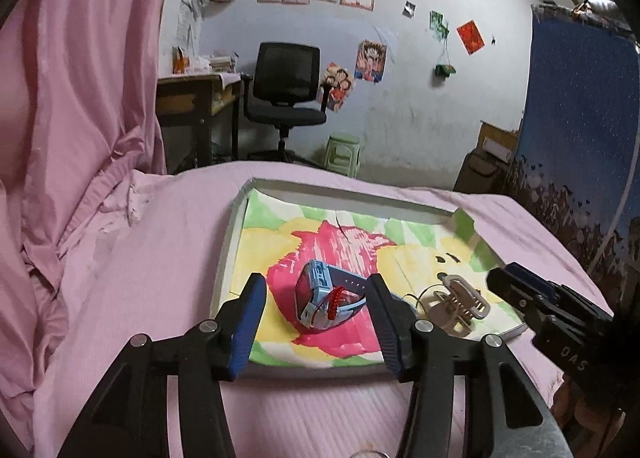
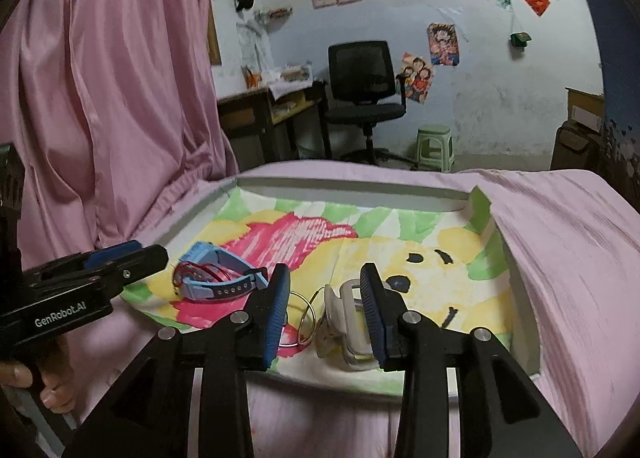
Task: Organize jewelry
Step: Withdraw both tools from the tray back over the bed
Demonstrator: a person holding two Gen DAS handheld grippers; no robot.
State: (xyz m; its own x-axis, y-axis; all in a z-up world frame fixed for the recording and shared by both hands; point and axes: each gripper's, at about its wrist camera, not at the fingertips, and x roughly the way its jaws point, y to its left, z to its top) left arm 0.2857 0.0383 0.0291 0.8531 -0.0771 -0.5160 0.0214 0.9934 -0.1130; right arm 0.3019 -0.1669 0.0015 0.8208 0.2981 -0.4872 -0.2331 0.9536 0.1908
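The blue watch (image 1: pixel 326 298) lay on the painted tray (image 1: pixel 236 242), between the wide-open, empty left tongs (image 1: pixel 316 298). Right tongs (image 2: pixel 325 290), parted, straddled a white hair clip (image 2: pixel 344 322) beside it. "GenRobot.AI" showed on the left tongs. Pink bed (image 1: pixel 160 258) underneath.

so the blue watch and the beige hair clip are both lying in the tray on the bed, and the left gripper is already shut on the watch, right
Not quite: the left gripper is open, its jaws apart on either side of the blue watch, as the left wrist view shows. The watch and the beige hair clip do lie in the tray on the bed.
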